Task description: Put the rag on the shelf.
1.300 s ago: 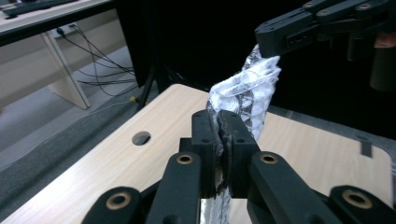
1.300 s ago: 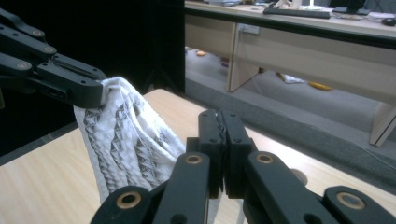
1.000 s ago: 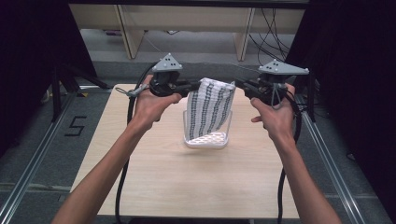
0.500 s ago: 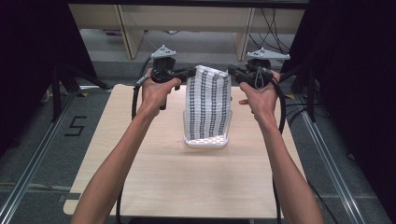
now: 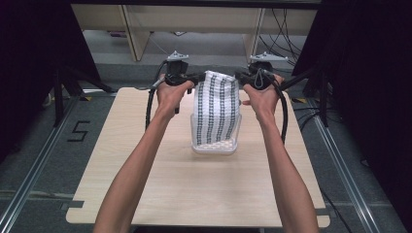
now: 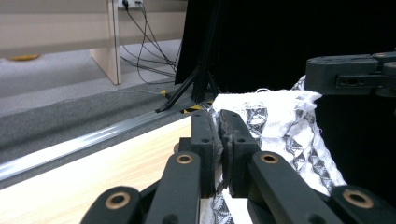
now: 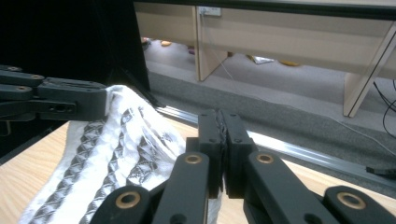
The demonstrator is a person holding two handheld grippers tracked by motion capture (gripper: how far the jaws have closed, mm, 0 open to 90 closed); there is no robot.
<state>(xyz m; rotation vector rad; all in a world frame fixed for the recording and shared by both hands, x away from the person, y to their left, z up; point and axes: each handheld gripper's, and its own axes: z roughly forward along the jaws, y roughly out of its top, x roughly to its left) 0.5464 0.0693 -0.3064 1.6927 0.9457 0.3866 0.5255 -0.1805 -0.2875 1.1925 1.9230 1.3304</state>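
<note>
- Step in hand, as I judge it: a white cloth [image 5: 217,109] with dark patterned stripes is held up by its two top corners, upper centre of the high view, and being laid out or folded on the counter [image 5: 145,194].
- Left gripper [image 5: 193,77]: jaws pressed together, pinching the cloth's top left corner; the left gripper view shows fabric bunched between them.
- Right gripper [image 5: 241,76]: jaws pinching the top right corner.
- The cloth hangs between them, its lower edge resting in a small fold on the counter at frame centre.
- Next move likely calls for both hands travelling together, keeping the top edge taut and level.
- The cloth looks thin, limp and slightly frayed.
</note>
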